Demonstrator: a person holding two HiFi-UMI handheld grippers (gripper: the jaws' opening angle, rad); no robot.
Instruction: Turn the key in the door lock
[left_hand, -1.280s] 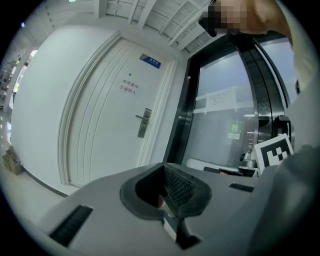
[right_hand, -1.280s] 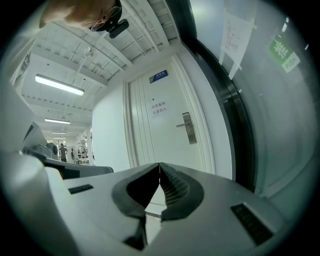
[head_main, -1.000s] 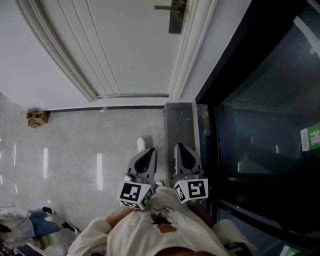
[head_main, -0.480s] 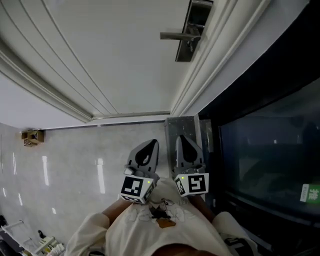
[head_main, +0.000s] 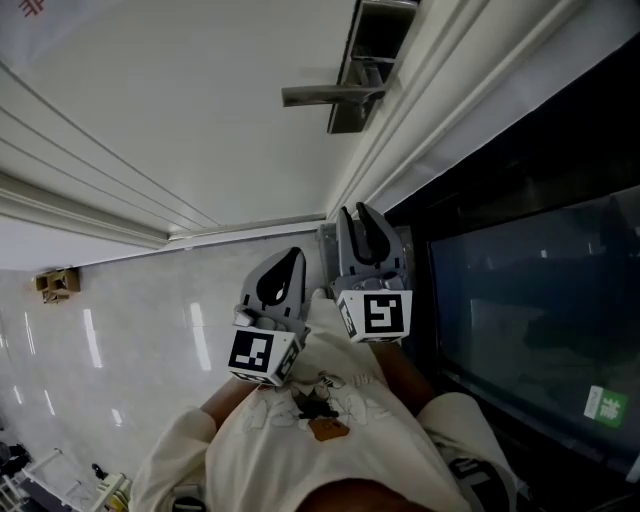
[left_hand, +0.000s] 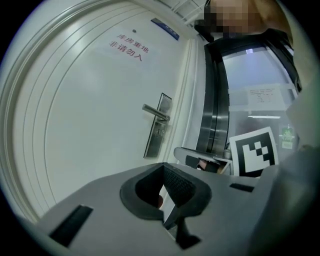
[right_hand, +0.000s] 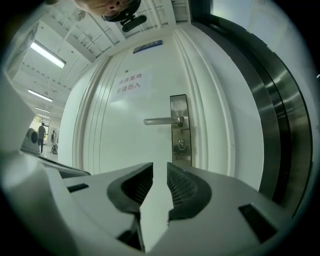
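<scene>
A white door carries a steel lock plate (right_hand: 180, 131) with a lever handle (right_hand: 162, 121) that points left. Below the handle sits the round lock cylinder (right_hand: 181, 143); something small sits in it, too far off to make out. My right gripper (right_hand: 160, 172) points level at the plate from some way off. Its jaws are opening, with a narrow gap and nothing between them. My left gripper (left_hand: 162, 167) hangs back to its left, tips together and empty. The head view shows the lock plate (head_main: 352, 90) high above the right gripper (head_main: 360, 215) and the left gripper (head_main: 283, 265).
A dark glass panel in a black frame (head_main: 520, 240) stands just right of the door frame. Glossy floor tiles (head_main: 120, 330) spread to the left, with a small cardboard box (head_main: 55, 282) by the wall. A notice in red print (right_hand: 129, 83) hangs on the door.
Both grippers have travelled toward the door, so the lock plate looks larger and nearer. The right gripper now leads the left, and its jaws have parted.
</scene>
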